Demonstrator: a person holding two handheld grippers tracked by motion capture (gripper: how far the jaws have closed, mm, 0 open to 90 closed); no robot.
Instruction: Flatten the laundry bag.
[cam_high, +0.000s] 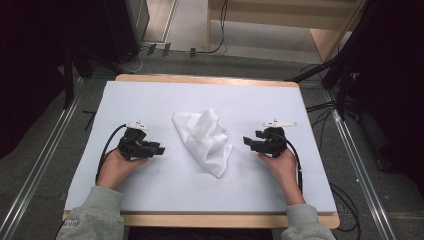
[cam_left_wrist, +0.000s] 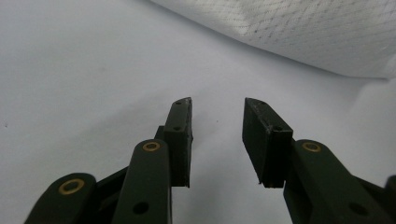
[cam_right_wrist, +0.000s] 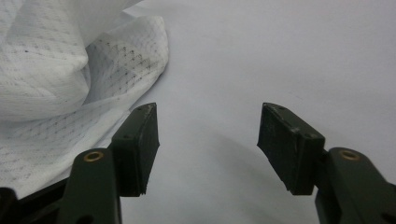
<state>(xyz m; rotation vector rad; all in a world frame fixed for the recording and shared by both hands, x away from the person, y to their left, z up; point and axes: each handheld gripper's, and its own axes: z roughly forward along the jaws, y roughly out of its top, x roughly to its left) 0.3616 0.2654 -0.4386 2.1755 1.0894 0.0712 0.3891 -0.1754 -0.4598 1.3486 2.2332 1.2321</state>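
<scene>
A crumpled white mesh cloth (cam_high: 205, 140) lies in the middle of the white table (cam_high: 150, 100). My left gripper (cam_high: 161, 149) rests on the table to the cloth's left, pointing at it, jaws apart with nothing between them (cam_left_wrist: 217, 140). The cloth's edge (cam_left_wrist: 299, 32) lies a short way beyond its tips. My right gripper (cam_high: 247, 142) sits to the cloth's right, jaws wide apart and empty (cam_right_wrist: 208, 144). The cloth (cam_right_wrist: 60, 79) bulges beside its left jaw, close to it; whether they touch I cannot tell.
The table has a wooden rim (cam_high: 210, 80) and stands on a grey floor with metal rails (cam_high: 360, 170) on both sides. Black stands and cables (cam_high: 330, 107) crowd the right. A wooden frame (cam_high: 325, 35) stands at the back.
</scene>
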